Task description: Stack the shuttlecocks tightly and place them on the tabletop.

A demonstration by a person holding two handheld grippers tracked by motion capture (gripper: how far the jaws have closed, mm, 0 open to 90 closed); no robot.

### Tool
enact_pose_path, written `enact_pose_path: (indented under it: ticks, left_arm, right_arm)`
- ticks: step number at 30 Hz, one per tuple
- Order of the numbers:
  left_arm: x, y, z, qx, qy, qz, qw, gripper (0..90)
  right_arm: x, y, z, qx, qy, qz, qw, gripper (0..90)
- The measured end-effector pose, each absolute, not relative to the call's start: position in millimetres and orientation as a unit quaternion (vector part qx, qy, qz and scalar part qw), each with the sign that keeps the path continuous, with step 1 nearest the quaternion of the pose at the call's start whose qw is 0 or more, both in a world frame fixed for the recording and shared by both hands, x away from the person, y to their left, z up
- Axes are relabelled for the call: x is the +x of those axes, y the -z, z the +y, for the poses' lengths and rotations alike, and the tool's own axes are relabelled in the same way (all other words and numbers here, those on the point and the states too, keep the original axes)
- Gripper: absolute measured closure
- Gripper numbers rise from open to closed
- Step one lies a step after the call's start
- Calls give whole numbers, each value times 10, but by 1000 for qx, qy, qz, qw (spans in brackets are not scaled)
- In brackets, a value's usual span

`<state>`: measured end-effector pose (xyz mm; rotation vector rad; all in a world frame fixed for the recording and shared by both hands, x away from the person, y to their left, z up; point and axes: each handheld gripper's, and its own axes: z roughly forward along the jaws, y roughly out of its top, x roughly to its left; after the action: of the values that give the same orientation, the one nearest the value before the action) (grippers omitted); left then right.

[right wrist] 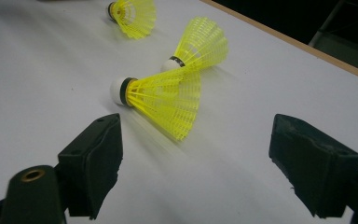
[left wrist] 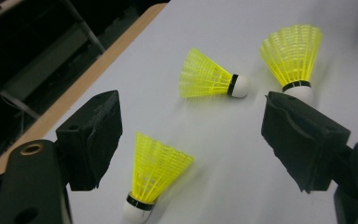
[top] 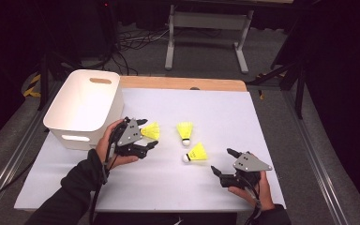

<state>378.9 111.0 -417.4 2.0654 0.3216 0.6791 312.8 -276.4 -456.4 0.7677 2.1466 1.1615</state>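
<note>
Three yellow shuttlecocks with white cork tips lie on the white tabletop (top: 215, 108). My left gripper (top: 147, 133) stands open beside the bin, with one shuttlecock (top: 151, 131) lying on the table between its jaws. In the left gripper view that shuttlecock (left wrist: 156, 175) sits nearer the left jaw, and neither pad touches it. The left gripper (left wrist: 191, 135) faces the other two shuttlecocks (left wrist: 209, 77) (left wrist: 291, 56). My right gripper (top: 223, 161) rests open at the front right, with nothing between its jaws. Just ahead of the right gripper (right wrist: 196, 158) lies the nearest shuttlecock (right wrist: 163, 95), seen in the high view as the front one (top: 196, 153).
A white plastic bin (top: 84, 105) with handle slots stands at the table's left, just behind my left hand. A wooden strip (top: 183, 83) runs along the table's far edge. Beyond it are a desk frame (top: 206, 28) and cables on the dark floor.
</note>
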Motion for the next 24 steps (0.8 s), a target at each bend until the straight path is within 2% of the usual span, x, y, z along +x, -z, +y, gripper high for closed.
enact_pose_path:
  ticks: [6, 13, 24]
  left_arm:
    - [3482, 4237, 1378, 826, -293, 114, 467, 186]
    - [3254, 4347, 1704, 813, -300, 123, 484, 174]
    - [3069, 4678, 2047, 810, -275, 161, 493, 150]
  right_arm:
    - [3128, 4563, -2761, 286, -436, 803, 287, 191]
    - [3127, 4565, -2754, 286, -437, 804, 284, 200]
    - [3152, 4592, -2768, 290, -435, 811, 261, 259]
